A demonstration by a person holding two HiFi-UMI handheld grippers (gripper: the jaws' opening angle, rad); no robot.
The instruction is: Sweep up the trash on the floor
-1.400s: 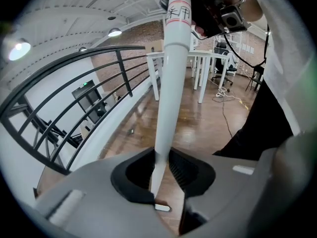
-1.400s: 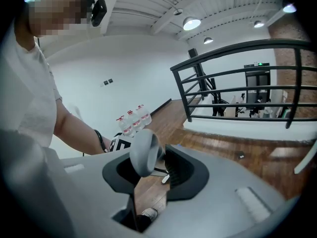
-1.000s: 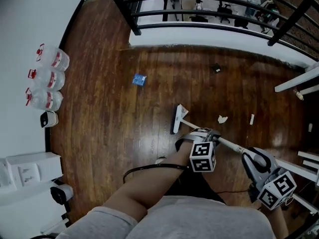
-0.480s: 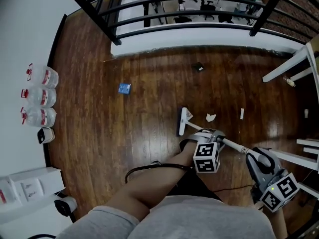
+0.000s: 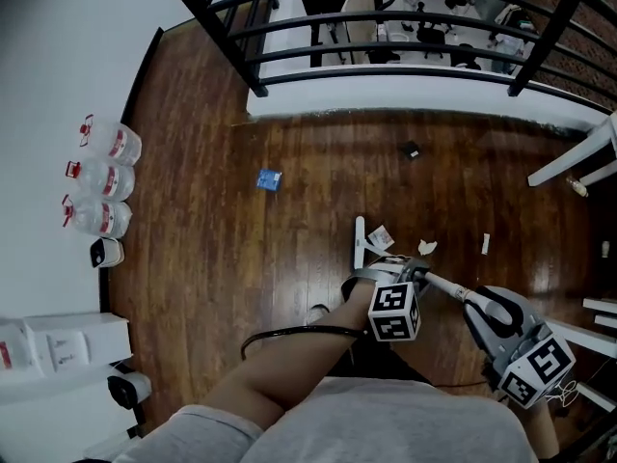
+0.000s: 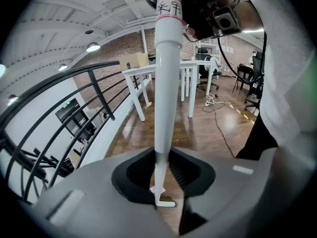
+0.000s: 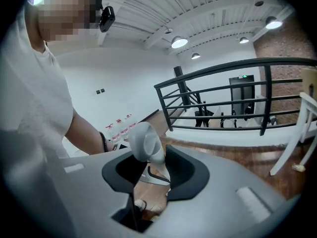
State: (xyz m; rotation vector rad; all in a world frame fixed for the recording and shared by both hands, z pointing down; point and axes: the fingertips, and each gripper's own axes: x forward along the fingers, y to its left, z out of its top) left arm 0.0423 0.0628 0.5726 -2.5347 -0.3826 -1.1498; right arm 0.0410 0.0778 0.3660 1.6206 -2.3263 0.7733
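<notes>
A white broom crosses the wooden floor in the head view, its head (image 5: 360,242) lying left of my grippers. My left gripper (image 5: 405,266) is shut on the broom handle (image 6: 162,83) partway down. My right gripper (image 5: 485,307) is shut on the handle's rounded top end (image 7: 146,145). A flat white paper scrap (image 5: 381,236) lies against the broom head, and a crumpled paper (image 5: 425,247) sits just right of it. Farther off lie a blue packet (image 5: 269,179), a small black piece (image 5: 411,149) and a white strip (image 5: 485,244).
A black railing (image 5: 386,27) and a white ledge bound the far side. Three water bottles (image 5: 106,177) stand by the left wall, with white boxes (image 5: 58,345) near me. A white table leg (image 5: 578,157) slants at right. A black cable (image 5: 289,334) loops by my arm.
The broom head has shifted a little to the right, closer to the crumpled paper. Both grippers have kept their hold on the handle.
</notes>
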